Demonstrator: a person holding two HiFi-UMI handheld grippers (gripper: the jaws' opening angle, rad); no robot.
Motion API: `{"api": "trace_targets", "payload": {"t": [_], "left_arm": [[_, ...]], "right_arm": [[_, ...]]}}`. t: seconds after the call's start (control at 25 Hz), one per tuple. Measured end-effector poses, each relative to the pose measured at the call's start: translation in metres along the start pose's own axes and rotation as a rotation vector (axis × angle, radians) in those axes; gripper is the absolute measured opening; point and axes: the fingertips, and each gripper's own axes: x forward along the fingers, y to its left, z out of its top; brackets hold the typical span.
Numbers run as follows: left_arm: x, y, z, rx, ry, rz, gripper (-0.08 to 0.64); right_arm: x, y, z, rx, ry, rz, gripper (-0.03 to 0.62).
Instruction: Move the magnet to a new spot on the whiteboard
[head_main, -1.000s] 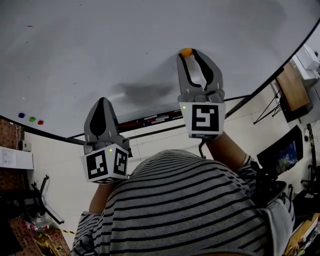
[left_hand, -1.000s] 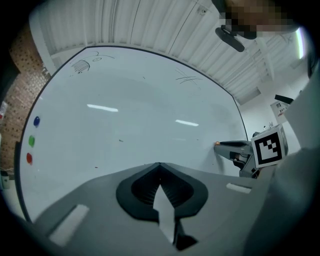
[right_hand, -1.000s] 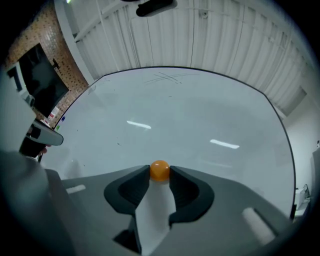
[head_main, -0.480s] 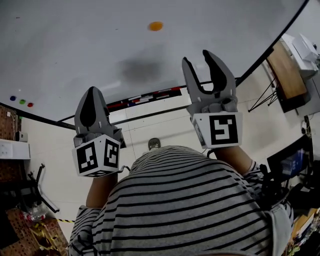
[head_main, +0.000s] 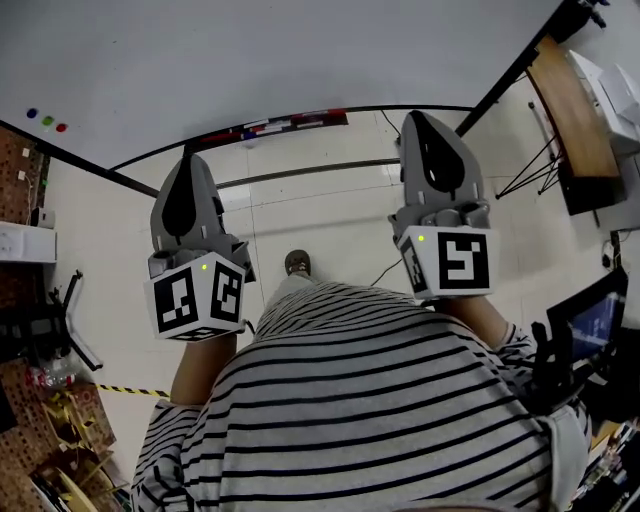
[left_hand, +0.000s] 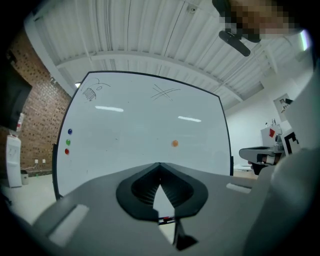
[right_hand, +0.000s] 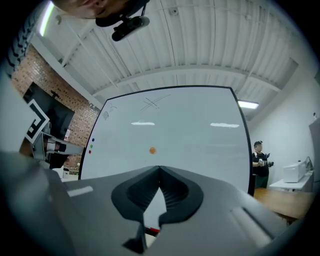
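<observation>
The orange magnet (left_hand: 174, 143) (right_hand: 152, 150) sticks alone on the whiteboard (left_hand: 140, 130) (right_hand: 195, 140), well away from both grippers. The head view shows only the board's lower part (head_main: 250, 50), and the magnet is out of that frame. My left gripper (head_main: 190, 165) (left_hand: 159, 164) is held in front of the person's chest, jaws together and empty. My right gripper (head_main: 425, 118) (right_hand: 159, 167) is level with it on the right, also shut with nothing between its jaws. Both point towards the board from a distance.
Blue, green and red magnets (head_main: 47, 120) (left_hand: 68, 142) sit near the board's left edge. A marker tray (head_main: 270, 128) runs under the board. A wooden table (head_main: 565, 100) stands at the right, and a person (right_hand: 260, 160) stands beyond the board's right edge.
The right gripper let go of the orange magnet on the board, drew back and closed its jaws. Both grippers are now farther from the board, and the head view has tipped downward.
</observation>
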Motion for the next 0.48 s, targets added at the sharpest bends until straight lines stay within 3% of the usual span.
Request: {"api": "trace_targets", "payload": {"t": [0.48], "left_arm": [[-0.041, 0.007, 0.0, -0.004, 0.025, -0.068, 0.015]], "right_arm": [[-0.032, 0.054, 0.007, 0.011, 0.042, 0.02, 0.0]]}}
